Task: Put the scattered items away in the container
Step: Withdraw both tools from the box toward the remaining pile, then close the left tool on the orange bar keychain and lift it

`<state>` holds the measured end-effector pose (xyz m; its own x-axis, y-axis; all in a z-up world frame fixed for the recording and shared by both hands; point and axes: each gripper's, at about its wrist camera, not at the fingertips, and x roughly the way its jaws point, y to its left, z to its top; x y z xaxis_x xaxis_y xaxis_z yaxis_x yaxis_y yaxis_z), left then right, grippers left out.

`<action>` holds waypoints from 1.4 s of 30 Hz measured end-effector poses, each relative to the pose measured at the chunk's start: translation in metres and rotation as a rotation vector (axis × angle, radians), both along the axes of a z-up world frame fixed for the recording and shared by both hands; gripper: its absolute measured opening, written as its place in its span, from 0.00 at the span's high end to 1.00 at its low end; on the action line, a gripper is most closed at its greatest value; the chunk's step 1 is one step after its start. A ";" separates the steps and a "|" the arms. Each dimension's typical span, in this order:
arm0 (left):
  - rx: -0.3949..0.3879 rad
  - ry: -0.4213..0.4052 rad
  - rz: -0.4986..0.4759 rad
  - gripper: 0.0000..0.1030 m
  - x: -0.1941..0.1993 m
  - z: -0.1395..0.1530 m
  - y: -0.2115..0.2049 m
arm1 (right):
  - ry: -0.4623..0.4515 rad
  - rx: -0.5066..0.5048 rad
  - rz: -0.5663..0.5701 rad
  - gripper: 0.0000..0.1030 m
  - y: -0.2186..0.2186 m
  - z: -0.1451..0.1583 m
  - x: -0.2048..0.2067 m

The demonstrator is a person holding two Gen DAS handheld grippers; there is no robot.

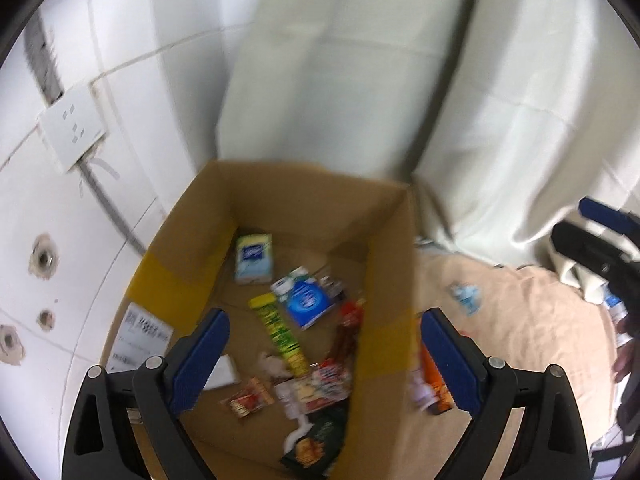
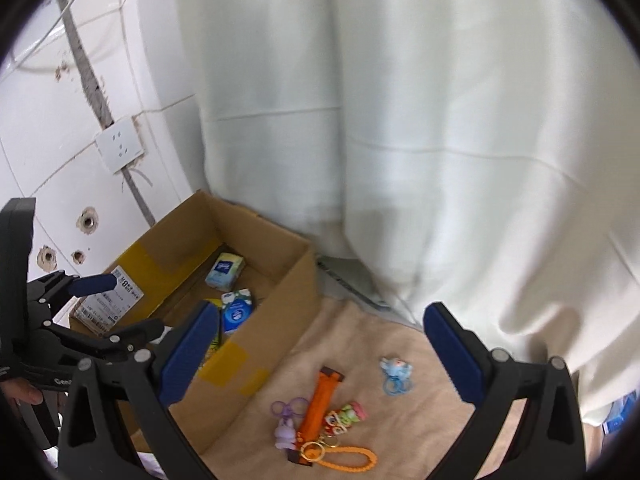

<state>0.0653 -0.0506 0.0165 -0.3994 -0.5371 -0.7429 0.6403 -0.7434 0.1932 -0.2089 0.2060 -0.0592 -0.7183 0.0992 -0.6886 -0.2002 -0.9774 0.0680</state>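
Note:
An open cardboard box stands on the floor by the wall. It holds a tissue pack, a blue packet, a yellow-green tube and several snack packets. My left gripper hangs open and empty over the box. My right gripper is open and empty above a beige cloth. On that cloth lie an orange stick pack, a purple keychain, a colourful charm, an orange bead loop and a blue toy ring.
A white curtain hangs behind the box and cloth. A tiled wall with a socket plate and drill holes is on the left. The left gripper shows at the left edge of the right wrist view, with a hand below it.

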 end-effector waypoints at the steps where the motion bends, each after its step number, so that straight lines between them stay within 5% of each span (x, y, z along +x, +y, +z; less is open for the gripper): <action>1: -0.002 0.007 -0.008 0.06 -0.005 0.003 0.005 | 0.005 0.001 -0.017 0.00 0.006 0.002 0.006; 11: 0.008 0.021 -0.114 0.06 -0.074 0.001 0.061 | 0.019 0.013 -0.197 0.00 0.071 0.011 0.075; 24: 0.072 -0.071 -0.123 0.06 -0.104 -0.080 0.098 | -0.103 -0.023 -0.419 0.00 0.115 -0.054 0.149; 30: 0.096 -0.130 -0.077 0.07 -0.099 -0.121 0.097 | -0.156 -0.094 -0.408 0.00 0.108 -0.085 0.154; 31: 0.094 -0.138 -0.070 0.09 -0.099 -0.126 0.095 | -0.161 -0.100 -0.405 0.00 0.106 -0.088 0.155; 35: 0.111 -0.172 -0.029 0.49 -0.102 -0.150 0.085 | -0.161 -0.126 -0.395 0.00 0.099 -0.098 0.160; 38: 0.182 -0.178 -0.004 0.49 -0.107 -0.167 0.074 | -0.165 -0.145 -0.389 0.00 0.096 -0.101 0.159; 42: 0.168 -0.200 0.026 0.49 -0.114 -0.183 0.061 | -0.176 -0.157 -0.374 0.00 0.089 -0.109 0.158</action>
